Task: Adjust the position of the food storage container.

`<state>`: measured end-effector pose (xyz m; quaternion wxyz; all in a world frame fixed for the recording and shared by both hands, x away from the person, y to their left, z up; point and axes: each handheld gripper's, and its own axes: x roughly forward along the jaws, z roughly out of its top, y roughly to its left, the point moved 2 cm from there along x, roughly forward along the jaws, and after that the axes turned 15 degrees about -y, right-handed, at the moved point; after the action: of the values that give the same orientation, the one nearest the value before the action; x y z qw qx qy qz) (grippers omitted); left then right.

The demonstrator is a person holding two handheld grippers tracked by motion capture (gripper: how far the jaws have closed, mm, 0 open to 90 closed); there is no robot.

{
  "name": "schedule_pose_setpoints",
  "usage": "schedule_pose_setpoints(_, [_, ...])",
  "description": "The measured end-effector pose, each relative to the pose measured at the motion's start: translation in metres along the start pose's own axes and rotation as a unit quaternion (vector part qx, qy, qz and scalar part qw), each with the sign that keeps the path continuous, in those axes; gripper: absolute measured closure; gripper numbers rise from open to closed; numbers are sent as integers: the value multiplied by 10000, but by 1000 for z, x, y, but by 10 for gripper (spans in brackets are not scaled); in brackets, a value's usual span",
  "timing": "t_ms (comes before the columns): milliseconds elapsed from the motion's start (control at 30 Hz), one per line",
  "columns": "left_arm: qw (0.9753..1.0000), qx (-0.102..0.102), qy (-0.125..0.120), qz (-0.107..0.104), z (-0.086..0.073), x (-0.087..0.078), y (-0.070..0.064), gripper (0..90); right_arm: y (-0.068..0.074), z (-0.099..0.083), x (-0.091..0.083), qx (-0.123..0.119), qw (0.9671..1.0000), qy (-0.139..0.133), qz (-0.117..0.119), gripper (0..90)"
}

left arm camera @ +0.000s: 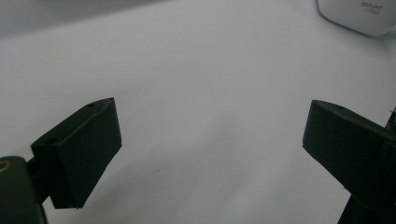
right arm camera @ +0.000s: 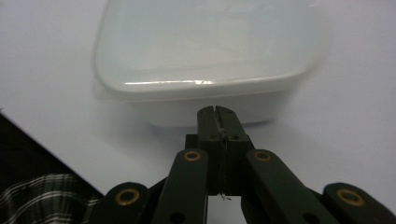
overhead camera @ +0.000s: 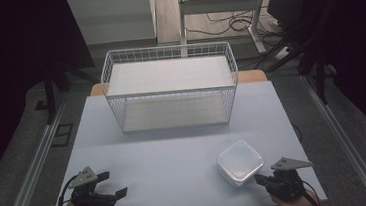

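Two claws sat low in the high view: left claw [overhead camera: 114,184] spread, right claw [overhead camera: 261,179] just behind the tub [overhead camera: 240,161]. Left gripper view: jaws wide, tub [left arm camera: 359,16] far ahead-right. Right gripper view: right claw [right arm camera: 215,112] pinched empty, nearly touching the tub [right arm camera: 210,51]; probably light, slippery plastic, so grip its rim.

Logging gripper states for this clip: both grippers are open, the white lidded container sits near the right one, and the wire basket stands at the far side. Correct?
Not quite. The right gripper is shut, as the right gripper view shows; the left gripper is open. The container and wire basket are as stated.
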<state>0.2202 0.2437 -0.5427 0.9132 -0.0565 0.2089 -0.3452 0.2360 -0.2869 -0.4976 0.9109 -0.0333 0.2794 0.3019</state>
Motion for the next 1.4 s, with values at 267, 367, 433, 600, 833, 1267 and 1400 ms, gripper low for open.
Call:
schedule_pose_setpoints(267, [10000,-33,41,17,0,1,0,43,-46,7,-9,201,9970,-390,-642,894])
schedule_pose_setpoints(367, [10000,-42,51,24,0,1,0,46,-53,13,4,180,9975,-368,-567,894])
schedule_pose_setpoints(433, [10000,-49,46,27,0,1,0,46,-55,16,16,127,9984,-302,-465,894])
schedule_pose_setpoints(600, [10000,-61,36,24,0,1,1,51,-57,20,34,33,9995,-121,-304,894])
schedule_pose_setpoints(833, [9999,-138,63,-31,0,2,0,55,-37,17,34,117,9998,61,133,894])
schedule_pose_setpoints(1267, [9991,151,360,-192,11,31,-32,276,-4,18,49,99,9987,154,466,893])
schedule_pose_setpoints(1400, [9980,179,398,-448,19,53,-46,417,2,19,54,174,9981,129,571,894])
